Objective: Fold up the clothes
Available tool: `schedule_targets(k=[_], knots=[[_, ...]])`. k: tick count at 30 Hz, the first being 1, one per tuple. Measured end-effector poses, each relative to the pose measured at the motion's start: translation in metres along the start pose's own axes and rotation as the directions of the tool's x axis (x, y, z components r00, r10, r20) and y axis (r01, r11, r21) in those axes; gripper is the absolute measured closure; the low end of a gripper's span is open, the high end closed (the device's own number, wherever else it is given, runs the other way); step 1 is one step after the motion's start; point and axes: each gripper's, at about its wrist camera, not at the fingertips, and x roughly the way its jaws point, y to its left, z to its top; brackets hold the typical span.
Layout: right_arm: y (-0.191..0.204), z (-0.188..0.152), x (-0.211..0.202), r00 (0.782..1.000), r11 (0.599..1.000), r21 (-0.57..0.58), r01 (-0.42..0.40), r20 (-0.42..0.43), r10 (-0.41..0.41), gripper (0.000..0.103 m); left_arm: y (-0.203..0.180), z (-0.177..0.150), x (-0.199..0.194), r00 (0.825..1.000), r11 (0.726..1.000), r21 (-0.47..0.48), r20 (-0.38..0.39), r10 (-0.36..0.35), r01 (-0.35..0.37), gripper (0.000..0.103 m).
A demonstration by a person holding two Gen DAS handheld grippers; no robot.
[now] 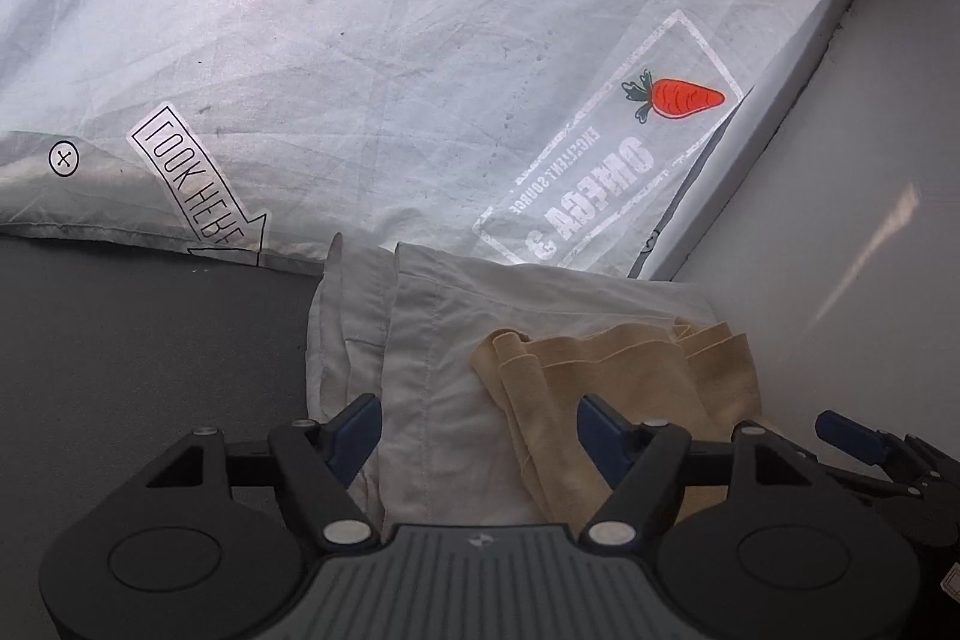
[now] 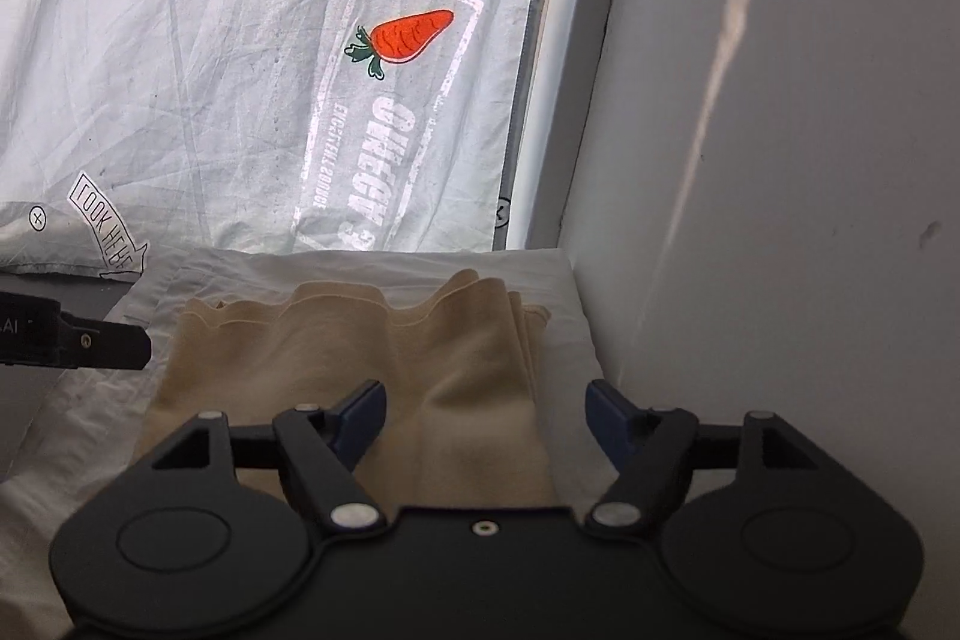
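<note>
Judging by how things lie, a fold has been laid down and let go: the tan folded garment (image 2: 372, 370) rests on top of a white folded garment (image 1: 420, 340), both in the far right corner of the dark bench (image 1: 150, 340), against the white wall (image 2: 780, 160) and just below the printed white sheet (image 1: 360, 40) hanging behind. The left tool (image 1: 480, 430) stands wide, its pads clear of the cloth, over the seam where tan meets white. The right tool (image 2: 486, 418) is equally wide above the tan piece, nothing pinched.

Next move probably calls for drawing both tools back, or squaring the tan piece's wavy far edge.

Room is tight on the right against the wall and behind at the sheet; the bare bench to the left offers free space.
</note>
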Motion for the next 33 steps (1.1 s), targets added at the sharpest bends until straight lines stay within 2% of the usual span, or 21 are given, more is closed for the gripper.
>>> schedule_targets(k=[2, 4, 6, 8, 10, 13, 14, 16, 19, 20, 23, 25, 28, 33], knots=[[0.005, 0.003, -0.029, 1.000, 1.000, 0.024, -0.007, 0.027, 0.006, 0.016, -0.001, -0.002, -0.033, 0.998, 0.999, 0.030, 0.051, 0.021, -0.023, 0.021], [0.014, 0.005, -0.059, 0.999, 0.999, 0.040, 0.002, 0.050, -0.004, 0.005, 0.000, -0.006, -0.069, 0.995, 0.998, 0.055, 0.096, 0.021, -0.026, 0.016], [0.026, 0.003, -0.091, 0.997, 0.999, 0.047, -0.004, 0.073, 0.000, 0.001, 0.000, -0.014, -0.108, 0.991, 0.997, 0.078, 0.136, 0.005, -0.016, 0.014], [0.038, 0.000, -0.119, 0.997, 0.999, 0.040, -0.026, 0.074, 0.023, 0.000, 0.000, -0.024, -0.149, 0.984, 0.994, 0.103, 0.179, 0.000, -0.019, 0.007], [0.050, -0.004, -0.149, 0.996, 0.998, 0.042, -0.040, 0.084, 0.037, 0.000, -0.001, -0.037, -0.190, 0.971, 0.991, 0.125, 0.239, 0.006, -0.037, 0.001], [0.067, -0.011, -0.193, 0.991, 0.996, 0.067, -0.063, 0.119, 0.055, 0.000, -0.001, -0.062, -0.257, 0.939, 0.986, 0.143, 0.342, 0.033, -0.087, 0.000], [0.076, -0.014, -0.210, 0.989, 0.995, 0.064, -0.082, 0.130, 0.073, 0.000, -0.001, -0.070, -0.273, 0.934, 0.986, 0.137, 0.354, 0.045, -0.099, 0.000], [0.093, -0.019, -0.238, 0.983, 0.993, 0.027, -0.114, 0.148, 0.109, 0.000, 0.002, -0.087, -0.310, 0.929, 0.987, 0.110, 0.364, 0.071, -0.119, 0.000], [0.120, -0.031, -0.282, 0.973, 0.992, -0.017, -0.122, 0.196, 0.123, 0.000, 0.009, -0.109, -0.354, 0.915, 0.986, 0.081, 0.390, 0.100, -0.142, 0.000], [0.129, -0.034, -0.295, 0.971, 0.991, -0.024, -0.129, 0.198, 0.131, 0.000, 0.012, -0.116, -0.368, 0.912, 0.986, 0.075, 0.396, 0.110, -0.151, 0.000], [0.156, -0.042, -0.326, 0.969, 0.985, -0.052, -0.165, 0.176, 0.171, 0.000, 0.023, -0.127, -0.404, 0.915, 0.975, 0.080, 0.368, 0.163, -0.205, 0.000], [0.179, -0.048, -0.346, 0.963, 0.976, -0.075, -0.205, 0.166, 0.215, 0.000, 0.031, -0.131, -0.427, 0.909, 0.969, 0.075, 0.370, 0.193, -0.236, 0.000], [0.218, -0.061, -0.375, 0.956, 0.967, -0.088, -0.239, 0.156, 0.250, 0.000, 0.060, -0.138, -0.465, 0.907, 0.966, 0.067, 0.367, 0.207, -0.248, 0.000], [0.291, -0.087, -0.425, 0.956, 0.966, -0.079, -0.246, 0.148, 0.255, 0.000, 0.125, -0.153, -0.516, 0.917, 0.966, 0.040, 0.327, 0.227, -0.254, 0.000]])
